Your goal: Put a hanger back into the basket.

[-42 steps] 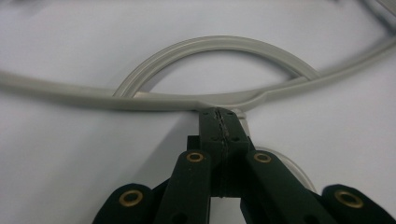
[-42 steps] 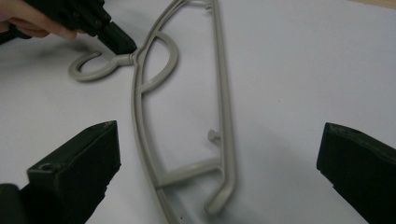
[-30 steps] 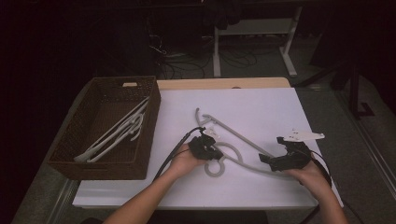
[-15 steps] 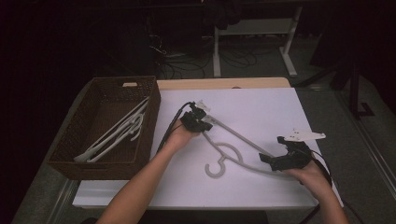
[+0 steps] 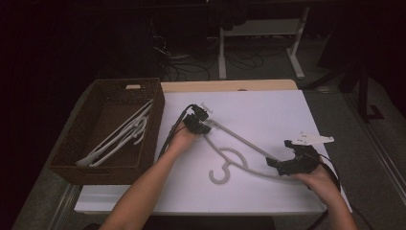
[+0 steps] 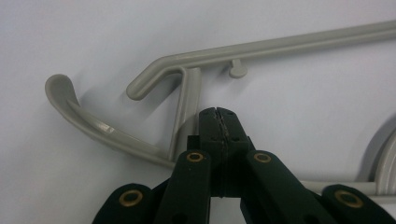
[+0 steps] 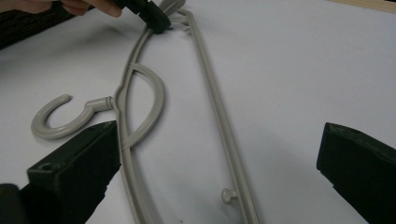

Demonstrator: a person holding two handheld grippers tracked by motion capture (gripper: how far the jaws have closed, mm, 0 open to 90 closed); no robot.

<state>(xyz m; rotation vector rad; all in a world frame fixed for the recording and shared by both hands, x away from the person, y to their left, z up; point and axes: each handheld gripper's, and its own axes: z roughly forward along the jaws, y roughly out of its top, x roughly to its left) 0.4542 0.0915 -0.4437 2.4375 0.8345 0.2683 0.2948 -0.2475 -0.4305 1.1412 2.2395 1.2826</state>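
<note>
Hanger handling at a white table, basket of hangers waiting at nine o'clock.

High view: grey hanger lies flat on the table, hook toward six o'clock. Left gripper rests at the hanger's ten o'clock end, right gripper at its four o'clock end; the wicker basket already holds similar hangers.
Left gripper view: jaws are pressed together, empty; the hanger's corner sits just beyond the tips at twelve o'clock, a strut running down at their eleven o'clock side.
Right gripper view: jaws stand wide apart, the hanger's arm and bar running between them, untouched.
Advice: spread the left jaws, straddle one bar squarely, then pinch both ends before lifting level.
</note>
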